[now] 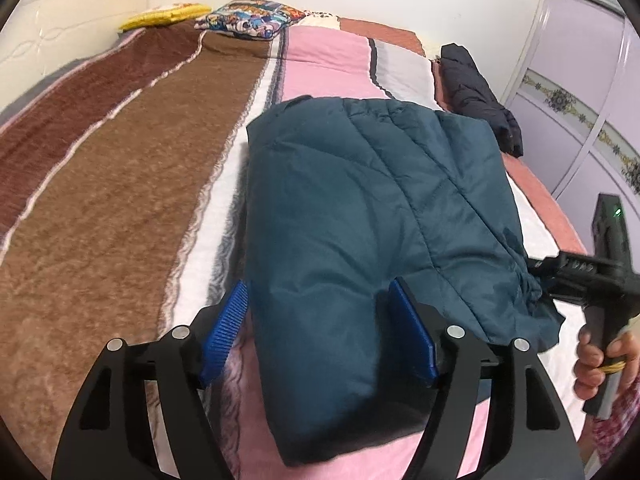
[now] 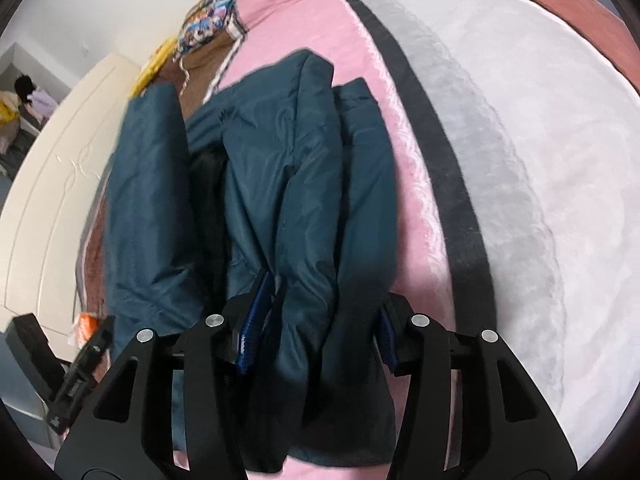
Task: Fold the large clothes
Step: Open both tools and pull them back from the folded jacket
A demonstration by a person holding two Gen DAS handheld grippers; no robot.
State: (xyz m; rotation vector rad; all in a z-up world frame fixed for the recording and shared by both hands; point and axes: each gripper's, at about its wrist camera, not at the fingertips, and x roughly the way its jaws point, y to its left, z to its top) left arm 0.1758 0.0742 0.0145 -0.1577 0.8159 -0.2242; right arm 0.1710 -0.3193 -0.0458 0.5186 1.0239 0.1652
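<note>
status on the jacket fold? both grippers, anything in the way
Left gripper and right gripper both clamped on the teal jacket, bunched folds lifted off the striped blanket. Black garment lies beyond, apart; not blocking.

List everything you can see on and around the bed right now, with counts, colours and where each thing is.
teal puffer jacket: one, folded bundle on the pink stripe, both grippers clamped on its near edge
dark jacket: one, black, far right edge of bed
striped blanket: one, brown, pink, white and grey, covering the bed
cartoon pillow: one, multicoloured, at the head
yellow item: one, beside the pillow
headboard: one, cream, far left
wardrobe: one, lilac, right
left gripper: black, blue pads
right gripper: black, blue pads
right hand: holding gripper handle
</note>
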